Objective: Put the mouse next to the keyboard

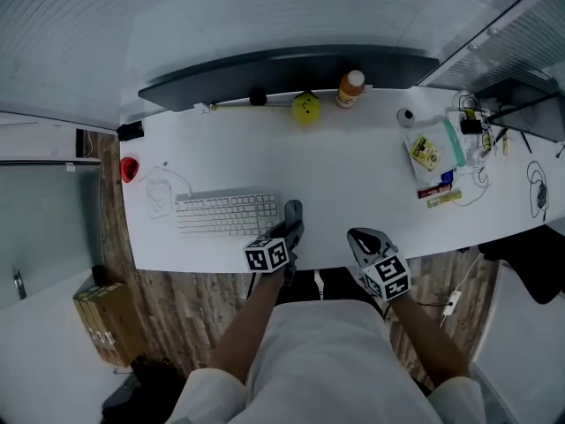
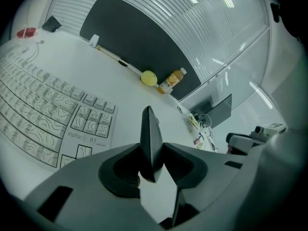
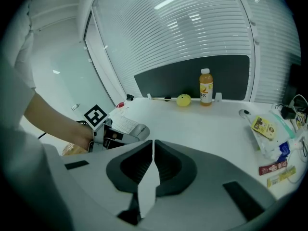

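A white keyboard (image 1: 228, 214) lies at the table's front left; its keys fill the left of the left gripper view (image 2: 43, 114). Just right of the keyboard's right end is a slim grey mouse (image 1: 292, 212), with my left gripper (image 1: 290, 228) shut on it. In the left gripper view the mouse (image 2: 151, 138) stands edge-on between the jaws of that gripper (image 2: 152, 163). The right gripper view shows the mouse (image 3: 137, 130) low over the table. My right gripper (image 1: 363, 238) hovers at the front edge, jaws (image 3: 153, 147) shut and empty.
At the back of the table are a long dark board (image 1: 291, 67), a yellow ball (image 1: 305, 107) and an orange bottle (image 1: 350, 88). Packets and cables (image 1: 434, 155) crowd the right side. A red object (image 1: 130, 168) sits at the far left. A cardboard box (image 1: 106, 321) stands on the floor.
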